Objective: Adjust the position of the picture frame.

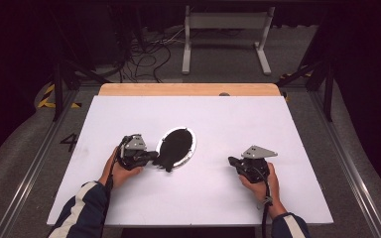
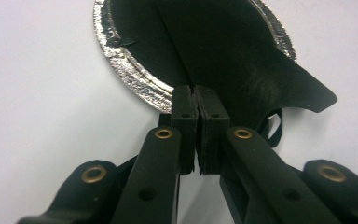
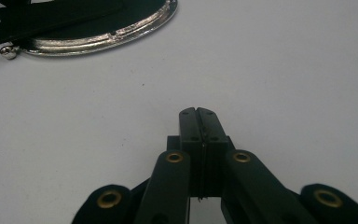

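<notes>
Lies near the middle of the tabletop [image 1: 228,119], as a black flap [image 1: 171,148] spread over a silver oval rim [image 1: 191,151], with one corner hanging out past the rim on the near-left side. Seems, judging from the grip, to be about lifting or peeling this flap off the rim. To do it well: keep the pinch firm and on the edge only, pull slowly and low along the tabletop first, then upward, so as not to drag the shiny rim together with it; watch the thin strap loop under the raised corner, since it could catch. If the rim begins to slide, better to hold it down with the other tongs. Pinched already at its near edge by the left tongs [image 2: 196,100], closed tight on the black flap [image 2: 242,60], right where the silver oval rim [image 2: 130,74] passes under it. Well apart to the right, the right tongs [image 3: 198,114], closed on nothing, low over the bare tabletop and pointing toward the silver oval rim [image 3: 98,39].
</notes>
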### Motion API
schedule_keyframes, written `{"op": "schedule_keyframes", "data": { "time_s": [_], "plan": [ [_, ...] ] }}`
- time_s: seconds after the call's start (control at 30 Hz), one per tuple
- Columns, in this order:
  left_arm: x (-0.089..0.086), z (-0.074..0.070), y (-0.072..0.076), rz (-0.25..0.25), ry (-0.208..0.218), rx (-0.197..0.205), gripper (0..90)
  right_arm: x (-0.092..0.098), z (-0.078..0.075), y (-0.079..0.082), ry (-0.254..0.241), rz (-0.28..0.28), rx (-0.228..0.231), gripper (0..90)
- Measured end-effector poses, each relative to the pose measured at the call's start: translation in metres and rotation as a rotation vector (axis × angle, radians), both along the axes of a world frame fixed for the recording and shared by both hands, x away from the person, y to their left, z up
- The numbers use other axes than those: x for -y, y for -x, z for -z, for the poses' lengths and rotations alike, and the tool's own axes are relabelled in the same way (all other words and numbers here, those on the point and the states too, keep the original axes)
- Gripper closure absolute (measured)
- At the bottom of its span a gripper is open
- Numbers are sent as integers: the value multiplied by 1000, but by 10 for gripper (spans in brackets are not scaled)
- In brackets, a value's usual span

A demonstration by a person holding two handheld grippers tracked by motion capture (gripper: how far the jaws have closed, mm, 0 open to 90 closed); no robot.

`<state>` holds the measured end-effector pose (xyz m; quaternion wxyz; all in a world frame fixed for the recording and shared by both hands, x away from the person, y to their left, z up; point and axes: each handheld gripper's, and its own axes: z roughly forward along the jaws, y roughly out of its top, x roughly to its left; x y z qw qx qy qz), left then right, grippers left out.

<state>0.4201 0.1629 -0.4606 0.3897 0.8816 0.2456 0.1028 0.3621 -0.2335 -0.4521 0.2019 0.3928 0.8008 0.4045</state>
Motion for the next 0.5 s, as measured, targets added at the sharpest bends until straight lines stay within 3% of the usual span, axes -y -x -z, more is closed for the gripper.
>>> {"op": "schedule_keyframes", "data": {
  "time_s": [0.3, 0.5],
  "plan": [
    [15, 0, 6, 55, 7, -2, 894, -21, 0, 3, 9, -58, -5, 900],
    [22, 1, 8, 62, 17, -8, 894, -40, -1, 4, 6, -101, -8, 900]
  ]
}}
